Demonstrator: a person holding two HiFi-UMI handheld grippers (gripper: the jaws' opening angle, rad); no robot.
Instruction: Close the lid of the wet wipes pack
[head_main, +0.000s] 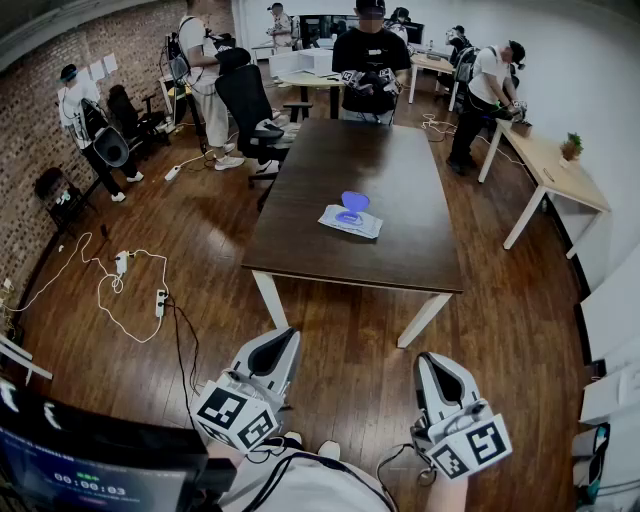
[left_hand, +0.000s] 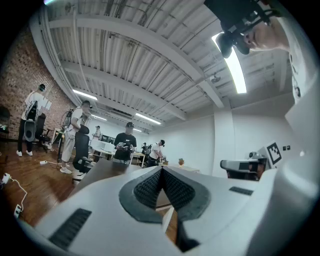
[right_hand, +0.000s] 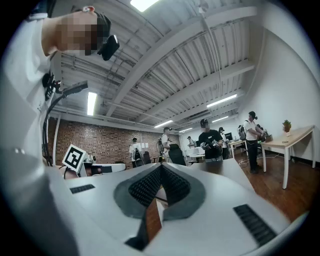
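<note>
Your left hand-held gripper (head_main: 283, 340) is shut and empty. You hold it low by your body, because you stand well back from the worktop (head_main: 320, 160). The wipes pack (head_main: 350, 222) lies flat about midway along it, nearer the near edge, so I think you can reach it easily. Its purple lid (head_main: 353, 203) stands open. Your right hand-held gripper (head_main: 432, 362) is shut and empty too.

Bright, even indoor light comes from ceiling tube lamps (left_hand: 234, 67), which bloom white. Heavy fisheye bending, dark vignetted corners. The near bodies of the left hand-held gripper (left_hand: 161, 171) and right hand-held gripper (right_hand: 161, 168) appear soft.
</note>
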